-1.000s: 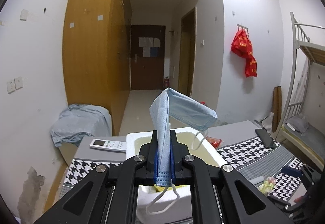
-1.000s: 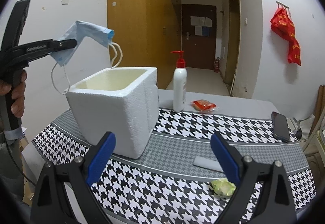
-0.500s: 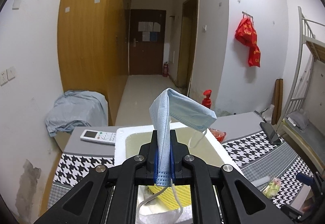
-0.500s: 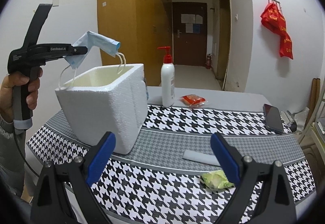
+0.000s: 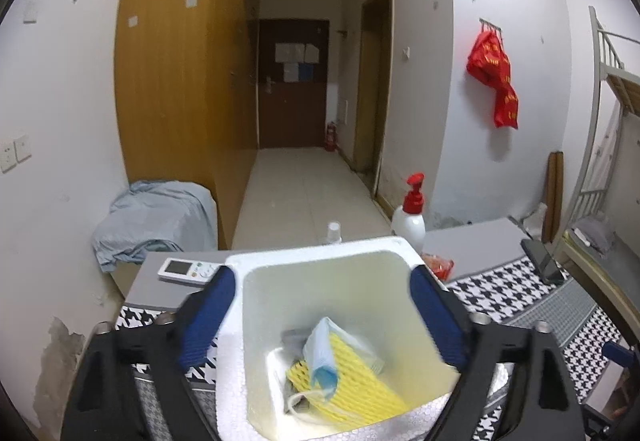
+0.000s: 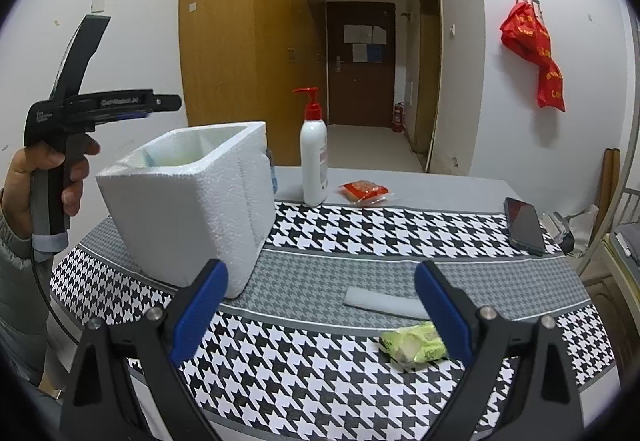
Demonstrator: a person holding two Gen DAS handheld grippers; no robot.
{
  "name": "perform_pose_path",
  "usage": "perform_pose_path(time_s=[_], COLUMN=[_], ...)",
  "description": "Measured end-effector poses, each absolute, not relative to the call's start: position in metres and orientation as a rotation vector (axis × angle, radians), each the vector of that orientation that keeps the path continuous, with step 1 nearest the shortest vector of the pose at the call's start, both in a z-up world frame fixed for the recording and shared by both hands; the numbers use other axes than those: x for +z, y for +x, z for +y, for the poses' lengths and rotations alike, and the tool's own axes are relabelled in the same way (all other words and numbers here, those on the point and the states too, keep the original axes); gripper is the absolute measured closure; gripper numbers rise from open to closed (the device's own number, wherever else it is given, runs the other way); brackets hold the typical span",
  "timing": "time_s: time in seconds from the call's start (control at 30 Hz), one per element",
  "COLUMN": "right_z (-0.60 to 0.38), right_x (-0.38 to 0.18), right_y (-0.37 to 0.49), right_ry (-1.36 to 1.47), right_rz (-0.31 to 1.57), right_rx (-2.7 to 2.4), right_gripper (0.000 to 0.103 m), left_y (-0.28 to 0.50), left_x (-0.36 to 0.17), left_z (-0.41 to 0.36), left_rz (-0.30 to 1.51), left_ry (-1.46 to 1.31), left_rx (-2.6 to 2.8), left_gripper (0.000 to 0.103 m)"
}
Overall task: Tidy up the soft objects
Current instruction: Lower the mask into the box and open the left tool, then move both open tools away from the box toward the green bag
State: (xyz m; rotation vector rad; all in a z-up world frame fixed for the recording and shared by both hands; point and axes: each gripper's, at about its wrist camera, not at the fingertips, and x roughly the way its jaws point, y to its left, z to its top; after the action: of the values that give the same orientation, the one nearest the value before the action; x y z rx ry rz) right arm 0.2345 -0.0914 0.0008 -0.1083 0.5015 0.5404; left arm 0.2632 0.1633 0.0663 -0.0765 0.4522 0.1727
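above the white foam box (image 5: 236, 325) the left gripper (image 5: 320, 305) hangs with its blue pads (image 5: 206, 315) far apart, one past each side wall of the box. its jaws have just been opening and nothing is between them. the blue face mask (image 5: 322, 357) lies down inside the box, on top of a yellow foam net (image 5: 360, 381), with its white ear loops curled near the front wall. a hand (image 6: 44, 181) holds the left gripper's handle by the left edge of the table (image 6: 440, 185).

the right gripper (image 6: 320, 315) is low over the front edge of the table. its jaws are spread wide too and hold nothing. a grey-white foam strip (image 6: 380, 301) lies on the checked tablecloth (image 6: 380, 229) near its right pad, and a small green packet (image 6: 414, 343) sits just beside that pad, closer to the front edge.

the box stands near the left edge of the table. a white pump bottle (image 6: 314, 161) with a red top stands just behind it. a red snack packet (image 6: 364, 191) lies beside the bottle. a black phone (image 6: 524, 225) lies near the right edge. a white remote control (image 5: 186, 270) lies at the back left corner.
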Motion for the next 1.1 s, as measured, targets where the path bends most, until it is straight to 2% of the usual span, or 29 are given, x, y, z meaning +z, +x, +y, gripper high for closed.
perform_pose_path(time_s=[0.1,1.1], right_z=[-0.092,-0.118], right_x=[0.001,0.021], right_y=[0.234,0.202], right_ry=[-0.107,-0.085], right_rz=[0.5,0.427], right_rx=[0.536,0.528], right_gripper=[0.007,0.007], left_y=[0.258,0.193], left_x=[0.069,0.091], left_z=[0.161,0.12], left_rz=[0.431,0.344], left_ry=[-0.074,0.026], left_rx=[0.16,0.177], left_gripper=[0.001,0.001])
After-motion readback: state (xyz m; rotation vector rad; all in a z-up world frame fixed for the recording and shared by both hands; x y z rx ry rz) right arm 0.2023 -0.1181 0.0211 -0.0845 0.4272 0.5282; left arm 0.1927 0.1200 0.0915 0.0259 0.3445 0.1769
